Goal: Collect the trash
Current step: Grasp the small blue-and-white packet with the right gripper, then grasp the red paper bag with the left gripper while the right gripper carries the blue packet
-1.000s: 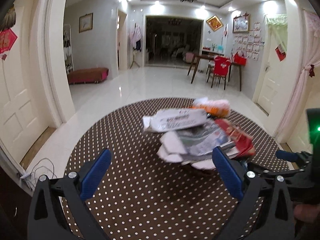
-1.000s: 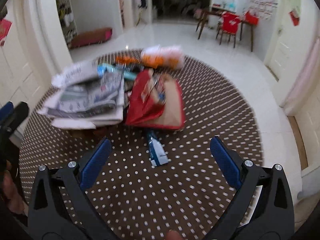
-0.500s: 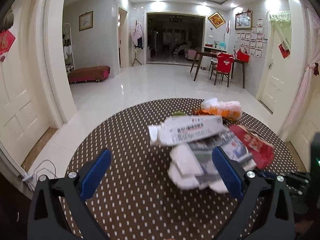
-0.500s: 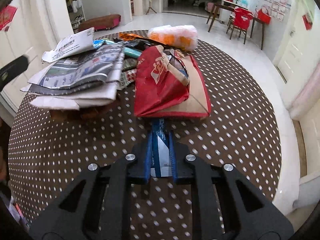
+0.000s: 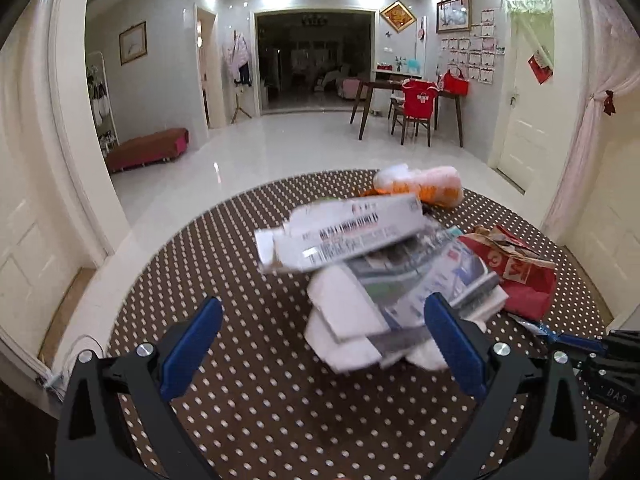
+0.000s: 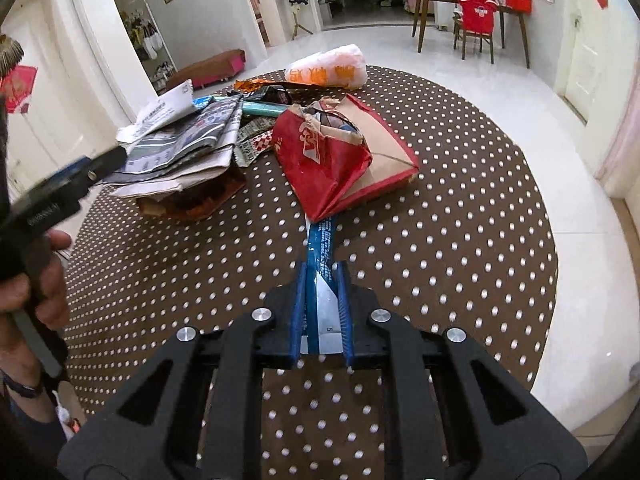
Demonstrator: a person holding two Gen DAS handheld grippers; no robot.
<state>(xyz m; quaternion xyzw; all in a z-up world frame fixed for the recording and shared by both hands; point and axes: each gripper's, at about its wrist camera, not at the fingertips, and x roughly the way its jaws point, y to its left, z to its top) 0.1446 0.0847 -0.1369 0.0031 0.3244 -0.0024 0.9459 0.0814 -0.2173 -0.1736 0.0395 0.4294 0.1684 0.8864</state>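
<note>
Your left gripper (image 5: 320, 344) is wide open over the round dotted table (image 6: 460, 240), near its left edge by the newspapers (image 6: 180, 148). Your right gripper (image 6: 322, 284) pinches a blue wrapper (image 6: 322, 240) at the near edge. White floor (image 5: 280, 148) shines behind.

The papers (image 5: 384, 272) blur in the left view. The red bag (image 6: 332, 160) hides the wrapper's (image 6: 322, 240) far end.
</note>
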